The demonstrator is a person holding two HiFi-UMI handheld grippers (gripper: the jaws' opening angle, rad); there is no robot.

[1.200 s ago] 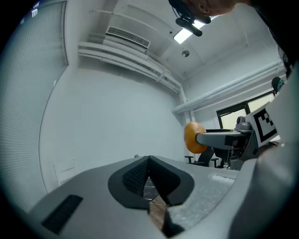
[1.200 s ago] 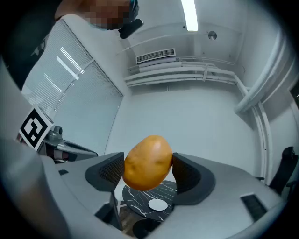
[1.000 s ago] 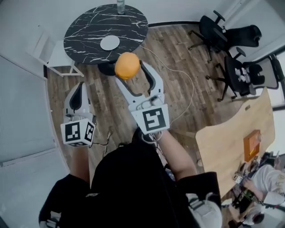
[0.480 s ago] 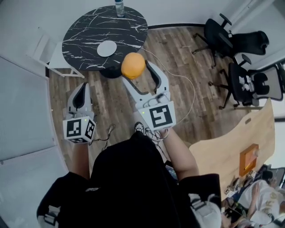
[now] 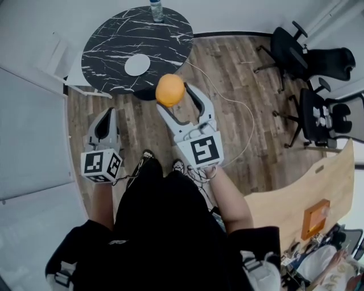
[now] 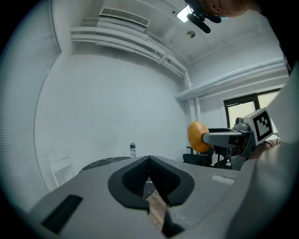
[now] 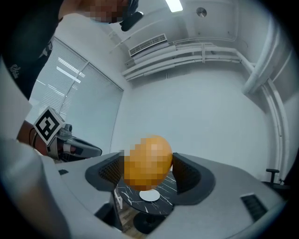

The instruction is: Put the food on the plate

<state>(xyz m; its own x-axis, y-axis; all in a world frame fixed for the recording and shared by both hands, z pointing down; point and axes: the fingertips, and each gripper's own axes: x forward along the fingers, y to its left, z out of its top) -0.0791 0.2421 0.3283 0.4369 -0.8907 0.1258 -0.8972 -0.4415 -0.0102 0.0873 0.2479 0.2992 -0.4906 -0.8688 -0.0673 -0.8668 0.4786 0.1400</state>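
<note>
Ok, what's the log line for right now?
right hand-held gripper: shut on round orange food | left hand-held gripper: shut, empty | white plate: bare, on black marble table | food: not placed

Black marble table [image 5: 114, 40] bears a plate [image 5: 137, 64]; a bottle [image 5: 155, 10].

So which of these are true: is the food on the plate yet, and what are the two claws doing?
1. The right claw grips the round orange food. True.
2. The food already lies on the white plate. False: it is held in the right claw, and the plate is bare.
3. The left claw is shut and holds nothing. True.
4. The plate sits on a wooden desk. False: it sits on the round black marble table.
5. A bottle stands at that table's far edge. True.
</note>
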